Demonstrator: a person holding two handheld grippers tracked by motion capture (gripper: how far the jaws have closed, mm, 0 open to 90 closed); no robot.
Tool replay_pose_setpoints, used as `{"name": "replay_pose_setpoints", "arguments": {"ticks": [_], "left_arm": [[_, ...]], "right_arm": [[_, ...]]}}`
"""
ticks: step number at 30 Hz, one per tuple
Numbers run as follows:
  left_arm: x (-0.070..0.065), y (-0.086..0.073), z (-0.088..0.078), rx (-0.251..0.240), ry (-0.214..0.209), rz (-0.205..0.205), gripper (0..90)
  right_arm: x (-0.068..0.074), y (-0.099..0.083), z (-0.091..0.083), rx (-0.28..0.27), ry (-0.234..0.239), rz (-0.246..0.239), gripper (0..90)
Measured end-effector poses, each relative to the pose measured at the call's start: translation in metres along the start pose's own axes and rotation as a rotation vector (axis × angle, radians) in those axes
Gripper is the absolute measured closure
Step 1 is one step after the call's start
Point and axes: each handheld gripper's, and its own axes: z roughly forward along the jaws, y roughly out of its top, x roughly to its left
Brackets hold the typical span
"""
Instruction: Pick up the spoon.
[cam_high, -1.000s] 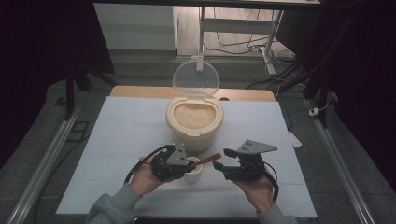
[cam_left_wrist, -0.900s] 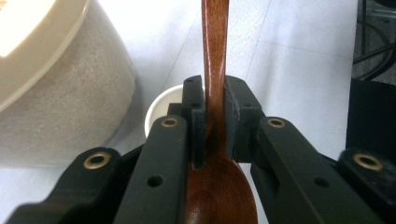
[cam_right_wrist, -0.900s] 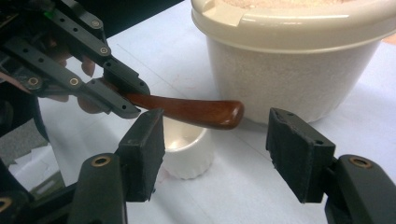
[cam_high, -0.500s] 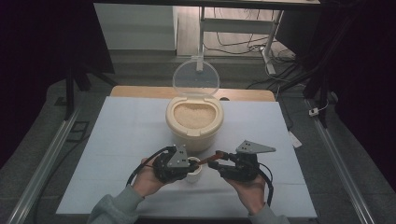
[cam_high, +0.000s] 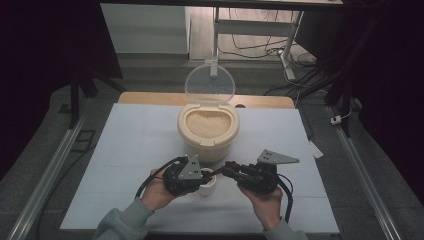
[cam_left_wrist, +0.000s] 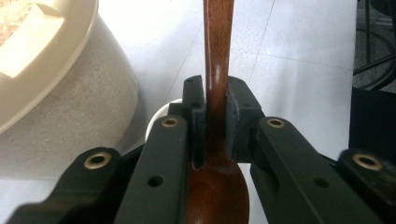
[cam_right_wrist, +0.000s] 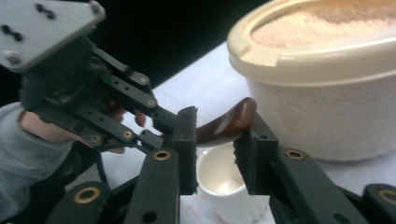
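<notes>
Handover of a wooden spoon (cam_left_wrist: 218, 56) is the step in hand, judged from how the two tools meet over a small white cup (cam_right_wrist: 224, 184) at the front of the white table (cam_high: 125, 150). The left gripper (cam_left_wrist: 215, 100) is clamped on the spoon at the neck where the handle joins the bowl, the bowl lying back between its jaws and the handle pointing away. The right gripper (cam_right_wrist: 217, 140) has just been closing: its jaws stand narrow on either side of the handle's rounded end, with a gap at both pads, so no grip is confirmed there. The cup sits directly below the spoon and just in front of the cream rice container (cam_high: 208, 131), whose clear lid (cam_high: 209, 83) stands open. For a sound transfer, the right jaws should seat squarely on the handle a little further in from the tip, since the rounded end offers a poor hold. The left gripper should release only once that grip is firm, with both hands kept level to avoid knocking the cup.
</notes>
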Motion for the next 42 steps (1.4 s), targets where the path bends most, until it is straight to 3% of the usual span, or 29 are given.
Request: {"name": "replay_pose_setpoints", "arguments": {"ticks": [9,18,21,22,23,24,25,28,35,38,39,42], "left_arm": [[-0.003,0.0,0.002,0.004,-0.01,0.015,79.1],[-0.003,-0.001,-0.004,-0.025,-0.015,0.001,78.4],[-0.001,-0.005,-0.009,-0.068,0.001,-0.042,62.4],[0.001,-0.008,-0.011,-0.083,0.001,-0.065,62.4],[0.002,-0.012,-0.014,-0.096,0.001,-0.088,52.5],[0.004,-0.016,-0.017,-0.108,0.008,-0.111,52.5],[0.005,-0.02,-0.019,-0.115,0.015,-0.127,44.4],[0.009,-0.036,-0.028,-0.143,0.053,-0.197,36.9],[0.018,-0.077,-0.04,-0.122,0.124,-0.313,29.3],[0.021,-0.104,-0.046,-0.1,0.147,-0.378,27.4],[0.021,-0.104,-0.046,-0.1,0.147,-0.378,27.0],[0.022,-0.124,-0.05,-0.089,0.16,-0.423,26.2]], "right_arm": [[0.004,0.001,0.0,-0.04,0.071,-0.04,82.2],[0.0,0.001,-0.001,-0.069,0.112,-0.014,82.5],[0.0,0.002,-0.005,-0.104,0.115,-0.022,82.5],[0.0,0.002,-0.005,-0.104,0.115,-0.022,82.5],[-0.002,0.004,-0.009,-0.122,0.112,-0.024,82.6],[-0.002,0.004,-0.009,-0.122,0.112,-0.024,82.6],[-0.004,0.005,-0.013,-0.14,0.106,-0.025,82.5],[-0.007,0.007,-0.02,-0.166,0.097,-0.022,82.6],[-0.013,0.01,-0.03,-0.2,0.08,-0.021,82.6],[-0.016,0.012,-0.037,-0.219,0.073,-0.025,82.5],[-0.016,0.012,-0.037,-0.219,0.073,-0.025,82.5],[-0.016,0.016,-0.043,-0.244,0.066,-0.03,82.5]]}}
